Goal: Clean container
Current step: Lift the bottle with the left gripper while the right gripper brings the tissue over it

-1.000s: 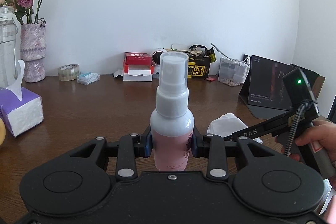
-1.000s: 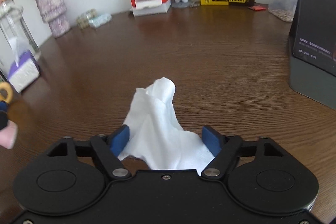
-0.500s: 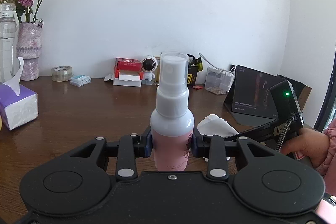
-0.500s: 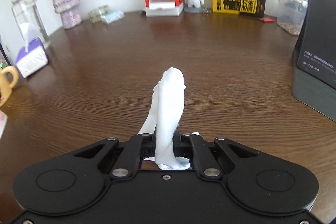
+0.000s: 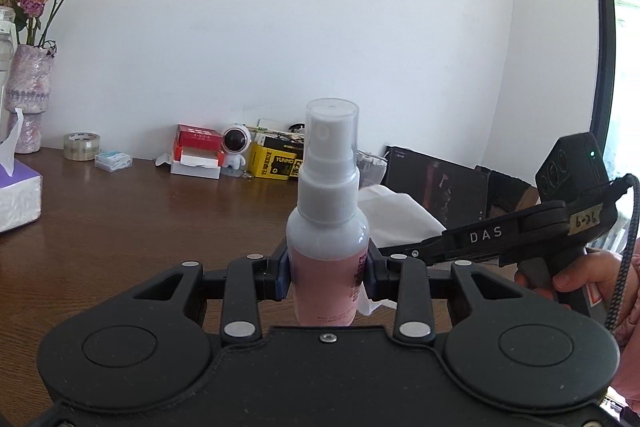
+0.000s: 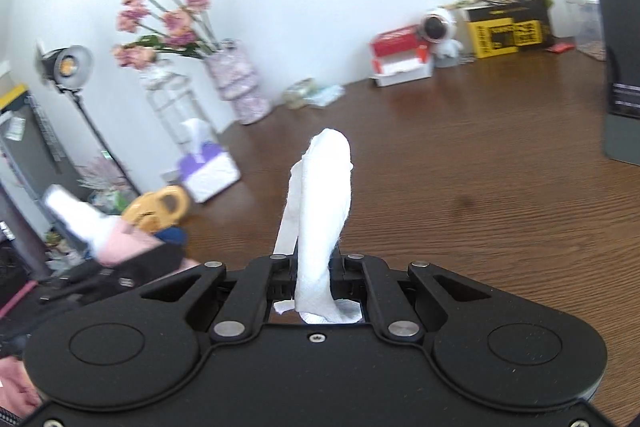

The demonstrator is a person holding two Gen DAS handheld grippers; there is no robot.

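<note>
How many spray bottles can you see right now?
1. The spray bottle stands upright, clamped in the left tool, and shows blurred at the left of the right wrist view. Others may sit out of view.

The spray bottle point(image 5: 327, 247) hides part of the tissue point(image 5: 396, 223).

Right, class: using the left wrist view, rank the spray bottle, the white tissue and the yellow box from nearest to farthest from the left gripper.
1. Spray bottle: clamped in the left gripper.
2. White tissue: just behind, to the right.
3. Yellow box: far back by the wall.
</note>
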